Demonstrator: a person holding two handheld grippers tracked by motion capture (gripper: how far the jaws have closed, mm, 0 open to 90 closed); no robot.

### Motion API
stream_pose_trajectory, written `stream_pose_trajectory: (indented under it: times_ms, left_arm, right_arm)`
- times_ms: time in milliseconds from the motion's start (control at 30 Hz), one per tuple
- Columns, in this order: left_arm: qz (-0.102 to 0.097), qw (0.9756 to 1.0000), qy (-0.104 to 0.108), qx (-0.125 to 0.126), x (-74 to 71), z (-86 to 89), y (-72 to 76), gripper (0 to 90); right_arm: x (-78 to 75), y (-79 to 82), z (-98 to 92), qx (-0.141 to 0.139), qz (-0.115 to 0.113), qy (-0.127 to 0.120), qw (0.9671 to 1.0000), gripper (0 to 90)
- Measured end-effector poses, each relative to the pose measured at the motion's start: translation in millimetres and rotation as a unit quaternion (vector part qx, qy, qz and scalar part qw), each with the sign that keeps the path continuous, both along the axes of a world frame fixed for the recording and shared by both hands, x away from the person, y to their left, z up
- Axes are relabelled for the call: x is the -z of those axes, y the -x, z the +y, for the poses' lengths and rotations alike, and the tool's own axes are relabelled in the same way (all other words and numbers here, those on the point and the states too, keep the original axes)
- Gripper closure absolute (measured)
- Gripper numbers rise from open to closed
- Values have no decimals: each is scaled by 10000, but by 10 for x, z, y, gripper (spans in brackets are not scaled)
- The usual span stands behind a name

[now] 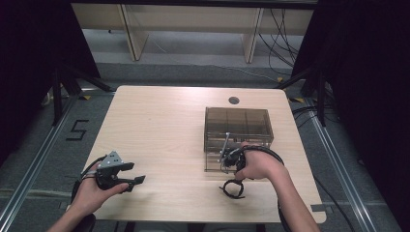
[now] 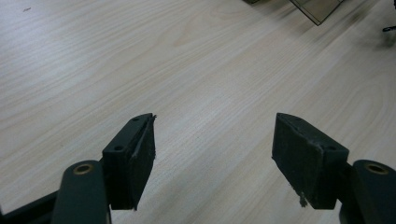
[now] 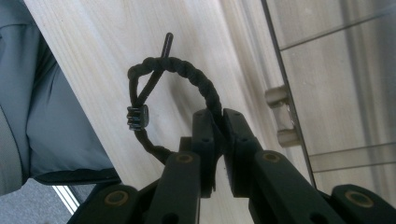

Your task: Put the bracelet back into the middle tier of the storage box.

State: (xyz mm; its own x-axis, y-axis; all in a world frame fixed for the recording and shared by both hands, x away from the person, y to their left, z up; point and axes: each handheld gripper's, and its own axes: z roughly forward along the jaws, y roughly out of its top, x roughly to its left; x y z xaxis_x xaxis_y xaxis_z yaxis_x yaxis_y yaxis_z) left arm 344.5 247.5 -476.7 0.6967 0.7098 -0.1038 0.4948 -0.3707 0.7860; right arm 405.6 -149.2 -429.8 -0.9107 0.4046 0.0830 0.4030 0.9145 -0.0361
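A: What has the right gripper (image 3: 218,122) got?

B: Its two black jaws are pinched together on a black braided cord loop (image 3: 187,70), a bracelet-like ring with a small ridged metal clasp (image 3: 138,116) and a loose straight tail end sticking out past the knot. The cord passes right between the pads, so the ring hangs out in front of the jaws.

A: And where is that over the table?

B: In the high view the loop (image 1: 233,188) sits just below the person's right hand (image 1: 256,166), near the front edge of the light wooden table (image 1: 159,125). Just beyond the hand stands a smoky brown clear plastic organiser box (image 1: 238,126) with divided compartments and small pale latches on its front.

A: The other side?

B: The left gripper (image 2: 214,140) has its jaws standing wide apart with nothing between them, just bare tabletop. In the high view it lies near the table's front left corner, well apart from the box.
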Motion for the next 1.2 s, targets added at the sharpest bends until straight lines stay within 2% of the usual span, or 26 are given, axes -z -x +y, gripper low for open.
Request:
stream_pose_trajectory:
  times_ms: [33,200,267,333,367,600,933,967,1200]
  left_arm:
    - [1,10000,0,0,0,0,0,301]
    - [1,10000,1,-2,0,0,-1,301]
    - [1,10000,2,-4,0,-1,0,301]
    - [1,10000,-4,-3,1,-1,0,301]
    - [1,10000,-1,-2,1,0,-1,301]
    - [3,10000,2,0,0,1,-1,301]
    - [12,10000,7,0,2,-2,0,301]
    - [9,10000,7,1,2,-3,0,301]
    - [13,10000,9,2,2,-3,0,301]
  right_arm:
    - [1,-13,-10,-69,35,-45,10000,844]
    - [-30,-4,-60,72,-16,-31,10000,845]
    - [-32,-25,-89,7,11,-86,10000,845]
    - [-42,-18,-103,111,45,-77,9999,845]
    - [-48,-25,-119,73,-16,-96,9999,845]
    - [-81,-30,-174,173,-17,-108,9998,845]
    - [-115,-53,-266,112,-47,-175,9998,845]
    - [-128,-44,-273,226,-38,-139,9996,845]
    - [-149,-61,-349,261,-66,-163,9995,845]
